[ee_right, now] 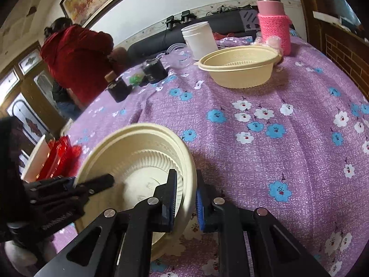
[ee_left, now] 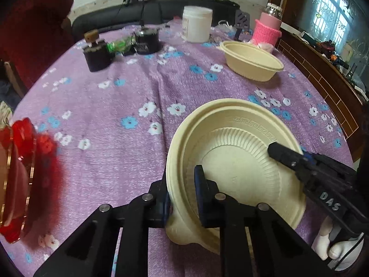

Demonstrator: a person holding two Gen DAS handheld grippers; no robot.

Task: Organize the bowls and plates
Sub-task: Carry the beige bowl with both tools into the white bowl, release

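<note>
A stack of cream bowls (ee_left: 233, 168) is held tilted above the purple floral tablecloth (ee_left: 110, 106). My left gripper (ee_left: 182, 198) is shut on the near-left rim of the stack. My right gripper (ee_right: 184, 198) is shut on the opposite rim of the same stack (ee_right: 138, 159); one of its fingers (ee_left: 286, 154) reaches inside the top bowl in the left wrist view. A separate cream bowl (ee_left: 251, 61) stands upright at the far right of the table, also in the right wrist view (ee_right: 239, 68).
Red plates (ee_left: 20, 173) stand at the left table edge, also in the right wrist view (ee_right: 55, 159). At the back are two dark jars (ee_left: 96, 55), a white tub (ee_left: 197, 24) and a pink-sleeved bottle (ee_left: 268, 26). A person in red (ee_right: 80, 60) stands beyond the table.
</note>
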